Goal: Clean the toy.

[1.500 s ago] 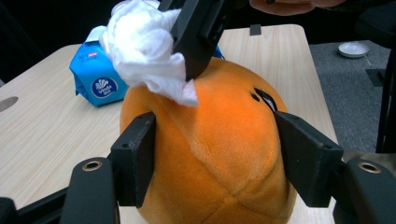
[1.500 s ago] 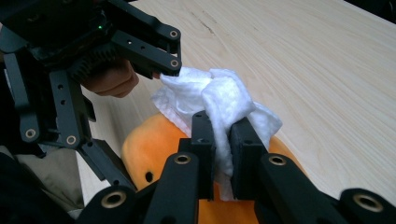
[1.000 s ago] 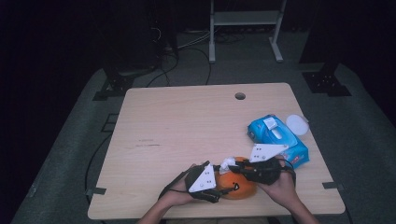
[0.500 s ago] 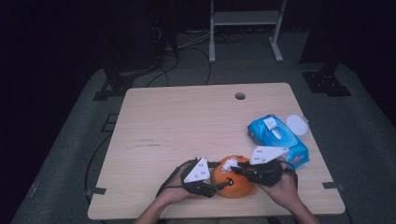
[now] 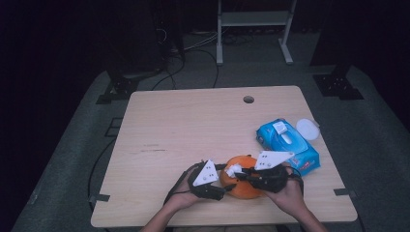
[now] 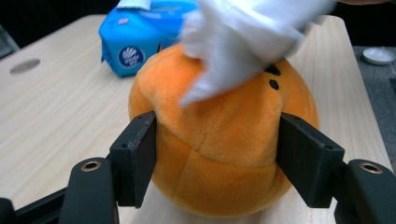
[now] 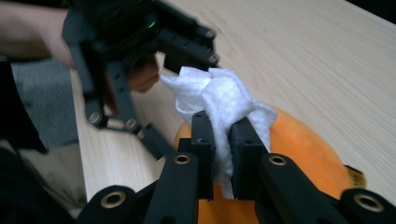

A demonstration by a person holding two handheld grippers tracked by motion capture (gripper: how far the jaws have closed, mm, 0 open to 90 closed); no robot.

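**Wipe pressed to the orange plush**

Since the earlier frame the left hand-held gripper (image 5: 223, 189) has shifted slightly and its jaws have just been closing on the orange plush toy (image 5: 244, 178), which sits near the counter's (image 5: 193, 121) front edge. The left gripper view shows black marks on the round plush, so no long axis reads. The right hand-held gripper (image 7: 223, 140) pinches a white wipe (image 7: 217, 100) atop it.

- Left gripper (image 5: 223, 189) lies low near the table's front edge, jaws just closing, part open
- Right gripper (image 7: 223, 133) points toward it, jaws pinched nearly together
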